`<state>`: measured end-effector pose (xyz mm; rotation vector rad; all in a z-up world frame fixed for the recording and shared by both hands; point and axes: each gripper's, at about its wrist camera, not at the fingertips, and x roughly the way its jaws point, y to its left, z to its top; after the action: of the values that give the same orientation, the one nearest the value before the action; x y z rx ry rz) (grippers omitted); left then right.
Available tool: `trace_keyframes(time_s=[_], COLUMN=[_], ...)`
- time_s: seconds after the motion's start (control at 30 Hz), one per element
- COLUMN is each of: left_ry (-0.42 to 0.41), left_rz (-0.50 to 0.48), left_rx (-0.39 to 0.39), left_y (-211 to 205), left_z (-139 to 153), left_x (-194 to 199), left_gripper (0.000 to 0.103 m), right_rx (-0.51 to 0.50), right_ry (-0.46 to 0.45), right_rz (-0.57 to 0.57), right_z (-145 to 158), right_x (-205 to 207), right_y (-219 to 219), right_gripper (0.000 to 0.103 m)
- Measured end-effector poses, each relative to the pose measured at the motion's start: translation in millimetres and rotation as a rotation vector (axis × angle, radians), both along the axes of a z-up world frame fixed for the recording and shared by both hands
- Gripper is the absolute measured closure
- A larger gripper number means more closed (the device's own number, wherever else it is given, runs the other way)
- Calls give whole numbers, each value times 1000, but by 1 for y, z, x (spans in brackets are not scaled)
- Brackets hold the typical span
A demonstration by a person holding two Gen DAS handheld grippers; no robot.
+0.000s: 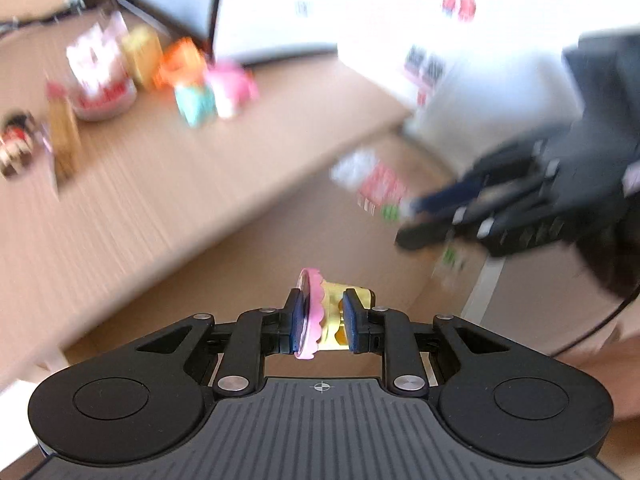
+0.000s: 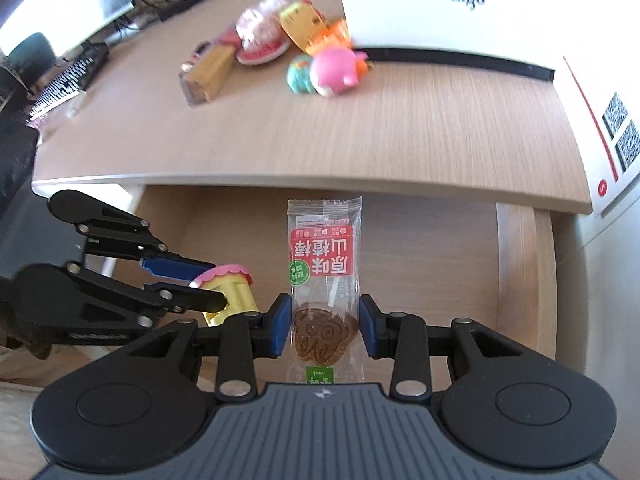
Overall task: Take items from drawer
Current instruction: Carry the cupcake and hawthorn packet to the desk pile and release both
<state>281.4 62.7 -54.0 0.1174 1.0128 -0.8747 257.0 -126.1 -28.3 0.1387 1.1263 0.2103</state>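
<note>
grip looks settled on both sides: left gripper (image 1: pixel 322 322) pinches a small pink-topped yellow toy cake (image 1: pixel 326 312), right gripper (image 2: pixel 325 326) clamps a wrapped snack (image 2: pixel 325 272), both above the open drawer (image 2: pixel 420 248). lift each straight up past the desk edge (image 2: pixel 280 180), then set down short of the toy pile (image 2: pixel 280 52) and white box (image 2: pixel 460 12).

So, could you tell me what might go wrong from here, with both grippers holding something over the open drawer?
The left gripper clamps the pink-topped yellow toy cupcake off-centre, on its frilly rim, so it may twist free. The right gripper pinches only the lower end of the snack packet, which could slip or flop. The two grippers sit close together and might collide under the desk edge.
</note>
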Motion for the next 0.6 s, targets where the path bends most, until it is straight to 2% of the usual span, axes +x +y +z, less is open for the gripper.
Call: trace_keyframes(time_s=[0.13, 0.2, 0.3, 0.43, 0.6], left_ry=[-92, -155, -206, -226, -325], left_rz=[127, 199, 277, 300, 274], left_rx=[-86, -76, -36, 45, 64], left_y=[11, 11, 7, -4, -11], left_z=[36, 41, 39, 22, 17], left_x=[28, 50, 85, 116, 118], left_gripper=[79, 79, 79, 78, 77], right_rx=[14, 22, 0, -14, -11], right_ry=[-63, -86, -109, -139, -146], right_rz=[5, 10, 3, 1, -20], right_z=[12, 21, 30, 35, 34], right_x=[-11, -14, -12, -6, 0], right_y=[-3, -1, 6, 18, 27], right_gripper=[68, 68, 68, 68, 68])
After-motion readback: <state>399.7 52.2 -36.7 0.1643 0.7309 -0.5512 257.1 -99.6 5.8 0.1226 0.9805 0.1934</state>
